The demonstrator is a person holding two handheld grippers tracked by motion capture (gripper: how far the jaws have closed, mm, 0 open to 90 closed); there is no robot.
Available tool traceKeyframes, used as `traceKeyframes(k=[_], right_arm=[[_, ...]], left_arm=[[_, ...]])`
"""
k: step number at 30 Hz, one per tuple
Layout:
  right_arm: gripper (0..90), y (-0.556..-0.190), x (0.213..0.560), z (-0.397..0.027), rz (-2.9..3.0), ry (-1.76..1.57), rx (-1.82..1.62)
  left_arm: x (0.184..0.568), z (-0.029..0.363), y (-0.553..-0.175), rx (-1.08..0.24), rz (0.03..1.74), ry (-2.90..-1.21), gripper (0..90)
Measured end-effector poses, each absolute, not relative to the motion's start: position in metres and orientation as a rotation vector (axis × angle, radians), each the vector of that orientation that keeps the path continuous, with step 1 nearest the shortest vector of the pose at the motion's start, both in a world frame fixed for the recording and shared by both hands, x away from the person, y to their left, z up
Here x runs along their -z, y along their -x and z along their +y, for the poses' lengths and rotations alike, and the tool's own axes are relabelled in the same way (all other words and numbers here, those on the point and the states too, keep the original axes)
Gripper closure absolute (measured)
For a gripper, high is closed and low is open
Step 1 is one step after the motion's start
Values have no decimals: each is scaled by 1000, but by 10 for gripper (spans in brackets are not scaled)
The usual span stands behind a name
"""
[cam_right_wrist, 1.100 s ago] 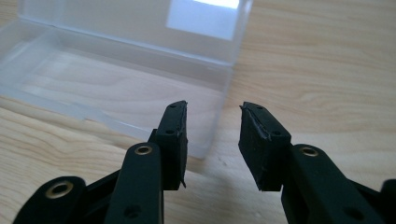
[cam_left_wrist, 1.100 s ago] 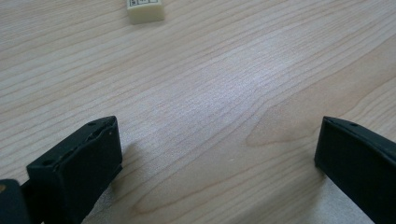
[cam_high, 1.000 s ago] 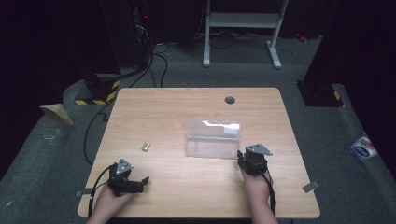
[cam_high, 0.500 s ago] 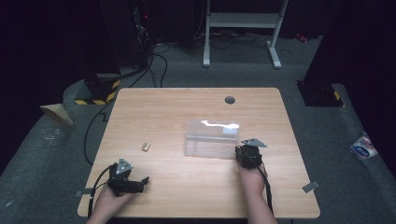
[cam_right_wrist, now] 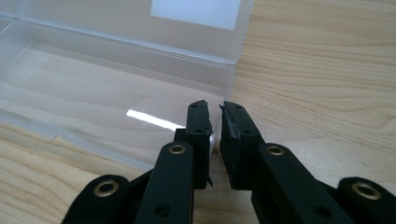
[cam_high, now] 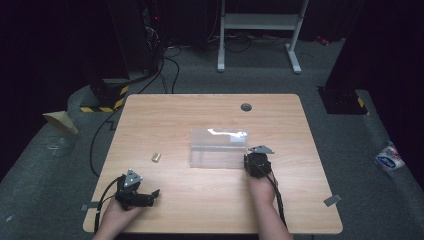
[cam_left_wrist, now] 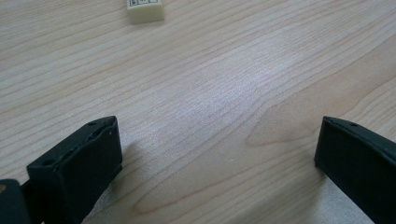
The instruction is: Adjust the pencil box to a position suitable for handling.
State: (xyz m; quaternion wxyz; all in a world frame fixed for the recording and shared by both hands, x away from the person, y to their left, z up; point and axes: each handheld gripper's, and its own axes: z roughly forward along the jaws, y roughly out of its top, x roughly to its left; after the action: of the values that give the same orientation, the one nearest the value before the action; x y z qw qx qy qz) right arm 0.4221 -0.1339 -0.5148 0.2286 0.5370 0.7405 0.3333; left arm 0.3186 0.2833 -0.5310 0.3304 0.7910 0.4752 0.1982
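**Right hand-held gripper pinches the corner wall of the clear box**

Right hand-held gripper (cam_high: 255, 161) sits at the near right corner of the clear plastic box (cam_high: 218, 148), its jaws having just been closing; in the right gripper view they stand nearly together with the thin end wall of the box (cam_right_wrist: 116, 88) between them, so it is clenched on that wall. Left hand-held gripper (cam_high: 150, 196) rests low at the near left of the worktop (cam_high: 200, 115), released, its jaws spread wide over bare wood in its own view, with nothing between them.

The worktop is pale wood grain with a round dark cable hole (cam_high: 245, 107) near its far edge. Around it lies grey carpet in a dim room, with black cables (cam_high: 165, 65) trailing off toward a white metal stand (cam_high: 260, 25).

The box lies open near the middle of the worktop, its lid folded back and bearing a white label (cam_right_wrist: 196, 11); its tray looks empty.

A small pale block (cam_high: 156, 157) lies left of the box, well apart from it, beyond the left gripper. A crumpled packet (cam_high: 389, 157) lies on the floor to the right.
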Motion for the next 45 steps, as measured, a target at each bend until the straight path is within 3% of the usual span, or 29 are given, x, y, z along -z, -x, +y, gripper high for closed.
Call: traceKeyframes(k=[45], right_arm=[[824,-424,516,-126,2044,-1457,-917]], left_arm=[[531,283,-319,-517,1240,-2069,11]])
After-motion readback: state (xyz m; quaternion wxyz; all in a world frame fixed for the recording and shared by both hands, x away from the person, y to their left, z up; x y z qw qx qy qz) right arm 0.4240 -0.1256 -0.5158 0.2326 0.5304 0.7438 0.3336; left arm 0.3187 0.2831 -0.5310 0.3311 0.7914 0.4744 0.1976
